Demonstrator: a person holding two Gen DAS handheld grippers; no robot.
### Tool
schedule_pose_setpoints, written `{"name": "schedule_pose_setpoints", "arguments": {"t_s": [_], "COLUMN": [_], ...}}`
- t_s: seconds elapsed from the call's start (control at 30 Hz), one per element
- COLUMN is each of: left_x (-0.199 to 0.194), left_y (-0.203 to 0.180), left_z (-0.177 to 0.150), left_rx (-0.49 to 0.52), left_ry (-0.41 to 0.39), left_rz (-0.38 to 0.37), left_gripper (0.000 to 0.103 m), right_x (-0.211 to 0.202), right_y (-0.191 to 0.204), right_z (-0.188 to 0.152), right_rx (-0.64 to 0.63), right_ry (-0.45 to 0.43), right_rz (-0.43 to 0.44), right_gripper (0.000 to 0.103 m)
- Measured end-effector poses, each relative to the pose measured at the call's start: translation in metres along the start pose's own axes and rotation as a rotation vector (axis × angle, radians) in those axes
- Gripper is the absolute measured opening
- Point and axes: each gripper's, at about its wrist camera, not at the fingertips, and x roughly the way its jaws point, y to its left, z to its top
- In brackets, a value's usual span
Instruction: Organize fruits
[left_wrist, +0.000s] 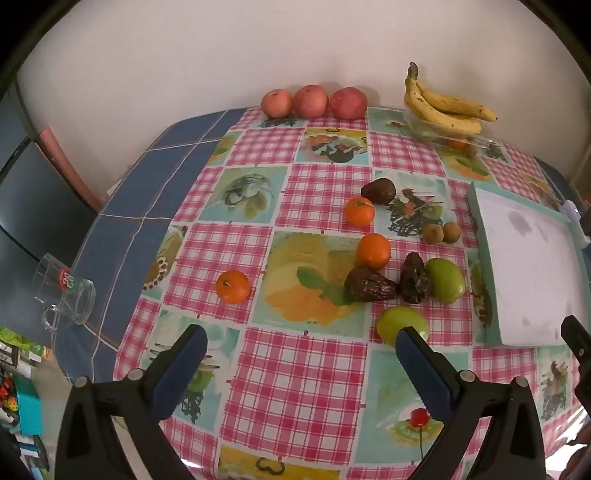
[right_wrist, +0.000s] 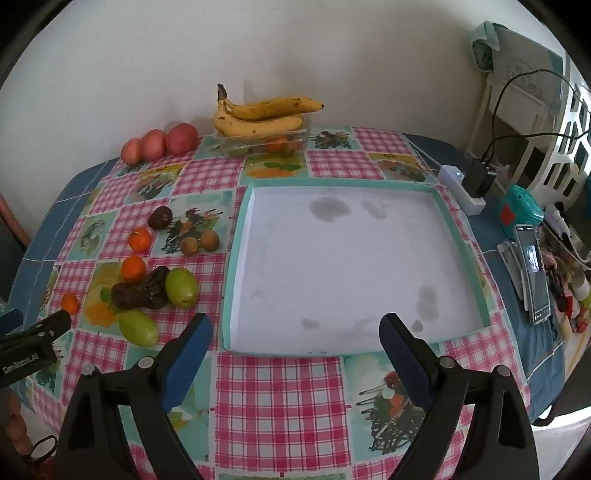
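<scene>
Your left gripper (left_wrist: 301, 345) is spread wide and holds nothing; it hovers over the checked tablecloth (left_wrist: 295, 387), its right finger (left_wrist: 424, 365) just in front of the nearer green fruit (left_wrist: 397, 321). Left to right ahead of it lie one tangerine (left_wrist: 232, 286) by itself, then two more tangerines, three dark avocados, a second green fruit (left_wrist: 447, 280) and two small brown fruits (left_wrist: 441, 232). Apples (left_wrist: 314, 101) and bananas (left_wrist: 443, 107) sit by the wall. Your right gripper (right_wrist: 295, 332) is equally wide open and empty, poised at the near edge of the white tray (right_wrist: 441, 206), which has nothing in it.
</scene>
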Motion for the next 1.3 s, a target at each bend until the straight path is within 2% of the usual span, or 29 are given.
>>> {"name": "schedule_pose_setpoints", "arguments": {"t_s": [0.2,0.23,1.3], "left_x": [-0.0042,0.0032,0.0044], "left_y": [-0.0052,-0.0033,-0.0055], "left_z": [-0.005,-0.0019,-0.0034], "left_rx": [-0.025,0.008,0.013], "left_ry": [-0.006,0.014,0.031], "left_rz": [-0.001,-0.02,-0.041], "left_gripper": [0.103,0.103,0.103], "right_x": [-0.0043,-0.0045,-0.0048], "right_y": [0.0016,0.0014,0.0001], "right_z": [-0.0027,-0.0013,-0.0044], "right_rx": [-0.007,-0.01,-0.007], "right_ry": [-0.002,0.0,-0.004], "right_rz": [0.002,0.003,0.007], "right_gripper": [0.092,0.092,0.092]}}
